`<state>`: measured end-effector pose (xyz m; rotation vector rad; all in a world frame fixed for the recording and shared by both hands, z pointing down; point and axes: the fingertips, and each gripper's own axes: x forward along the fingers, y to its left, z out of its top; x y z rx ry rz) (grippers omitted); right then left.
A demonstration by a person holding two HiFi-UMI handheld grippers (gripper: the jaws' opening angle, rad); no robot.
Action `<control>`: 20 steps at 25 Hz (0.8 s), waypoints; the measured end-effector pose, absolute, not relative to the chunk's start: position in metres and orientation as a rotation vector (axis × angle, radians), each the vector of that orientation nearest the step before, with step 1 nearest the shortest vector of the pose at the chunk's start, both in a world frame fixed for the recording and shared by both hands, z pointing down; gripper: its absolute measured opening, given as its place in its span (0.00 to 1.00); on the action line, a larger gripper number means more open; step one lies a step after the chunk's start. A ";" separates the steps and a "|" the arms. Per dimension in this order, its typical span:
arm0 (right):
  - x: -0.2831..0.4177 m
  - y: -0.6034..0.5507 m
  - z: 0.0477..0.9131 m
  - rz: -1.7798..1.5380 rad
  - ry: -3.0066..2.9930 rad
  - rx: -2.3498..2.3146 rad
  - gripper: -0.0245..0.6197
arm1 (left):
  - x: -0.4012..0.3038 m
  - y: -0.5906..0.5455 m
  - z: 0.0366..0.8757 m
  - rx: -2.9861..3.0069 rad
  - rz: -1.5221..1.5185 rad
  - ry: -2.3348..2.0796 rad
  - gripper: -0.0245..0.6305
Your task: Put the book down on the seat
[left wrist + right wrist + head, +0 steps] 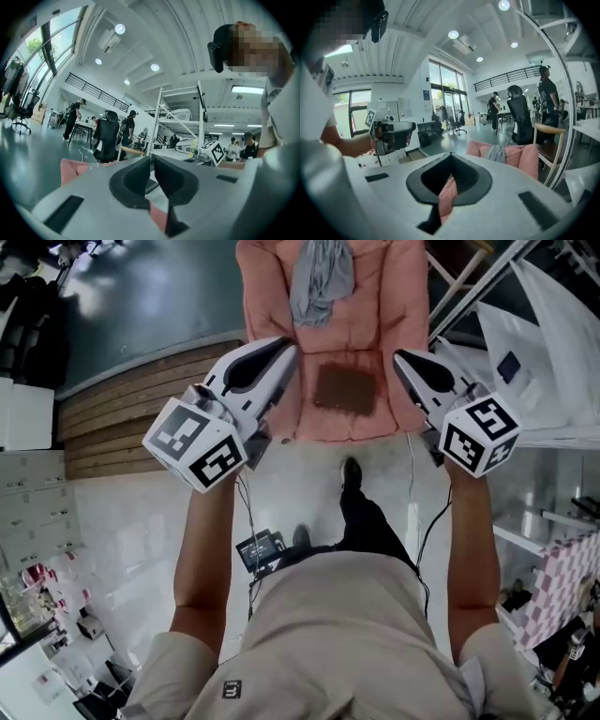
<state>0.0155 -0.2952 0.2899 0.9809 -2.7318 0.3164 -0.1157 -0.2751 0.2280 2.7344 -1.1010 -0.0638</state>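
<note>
Book [345, 388] is seen lying flat, brown and closed, on the cushion of the pink seat [389, 329], at 12 o'clock in the head view and clear of both grippers. At 9 o'clock of the seat, a step of wooden boards [131, 404] is seen beside the pale floor. The left gripper [284, 351] is held at 10 o'clock of the book; in the left gripper view its jaws [152, 161] are shown pressed together with nothing between them, and an edge of the seat [72, 168] is visible at 9 o'clock. A gray cloth [322, 277] is draped over the backrest at 12 o'clock of the book, and a dark shoe [352, 474] is planted at 6 o'clock. The right gripper [401, 359] is held at 2 o'clock of the book; in the right gripper view it [451, 156] is likewise closed and empty, with seat [525, 159] and cloth [497, 152] at 2 o'clock.
</note>
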 end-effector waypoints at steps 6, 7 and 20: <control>0.002 -0.241 0.205 0.205 -2.785 0.955 0.02 | -0.133 -0.219 0.154 2.854 -0.086 -1.143 0.08; -0.001 -0.234 0.193 0.188 -2.793 0.952 0.02 | -0.135 -0.211 0.144 2.872 -0.082 -1.152 0.08; -0.028 -0.144 0.099 -0.034 -2.797 0.928 0.02 | -0.170 -0.118 0.066 3.009 -0.098 -1.261 0.08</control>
